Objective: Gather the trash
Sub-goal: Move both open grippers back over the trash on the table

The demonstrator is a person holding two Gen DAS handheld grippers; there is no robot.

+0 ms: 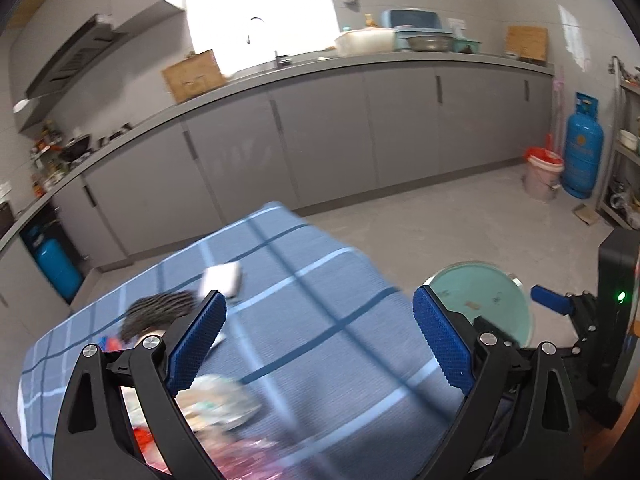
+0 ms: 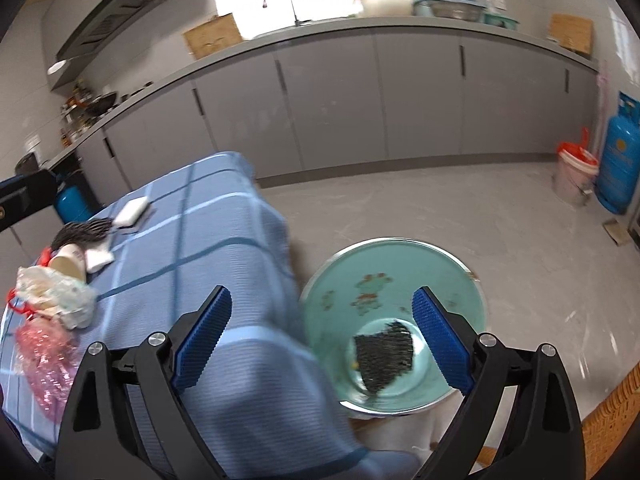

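A grey kitchen: long cabinets (image 2: 332, 92) run under a counter with a sink tap (image 2: 280, 0) before a bright window, and a blue gas cylinder (image 2: 618, 160) stands by a lidded bucket (image 2: 576, 176) on the pale floor. Nearer, the worktop wears a blue checked cloth (image 2: 224, 248). Trash lies at its left end: a crumpled plastic bag (image 2: 60, 296), a paper cup (image 2: 70, 264), pink wrapping (image 2: 44, 360), a dark scourer (image 2: 84, 232) and white sponges (image 2: 132, 208). Beside the worktop sits a green basin (image 2: 392, 292) with one dark scrap (image 2: 384, 360) inside. The left tongs (image 1: 320, 340) and right tongs (image 2: 322, 340) both gape wide, holding nothing.
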